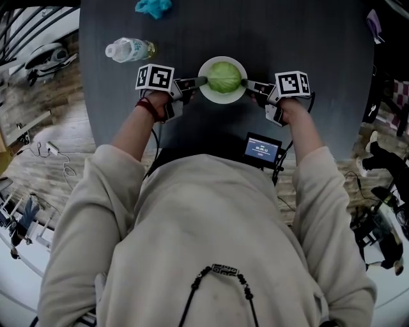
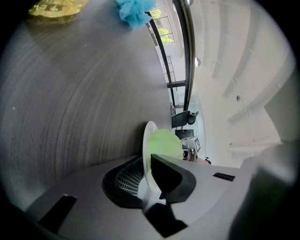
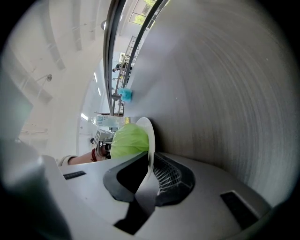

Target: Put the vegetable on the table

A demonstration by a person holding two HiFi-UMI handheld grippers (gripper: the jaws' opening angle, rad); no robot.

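1. The left gripper (image 1: 199, 82) has its 2 fingers pinched on the left rim of the white plate (image 1: 222, 100). The right gripper (image 1: 248, 83) pinches the opposite rim the same way.
2. The cabbage (image 1: 224, 77) sits loose in the middle of the plate, between the 2 sets of fingertips, over the dark table (image 1: 307, 38). I cannot tell whether the plate rests on the top or hangs just above it.
3. Each grip catches only a thin strip of smooth rim. If 1 side slips or lets go before the other, the plate would likely tip toward that side.
4. The cabbage is round and unheld, so any tilt could roll it off the plate and across the table.
5. The table's near edge lies behind the fingers, toward the person, with a small screen (image 1: 262, 150) at it. Pulling back leaves little margin.
6. A bottle (image 1: 130, 49) lies beyond and left of the left fingers, with a blue cloth (image 1: 153, 6) farther on. Straight ahead of the fingertips and out to the right, the top looks bare.
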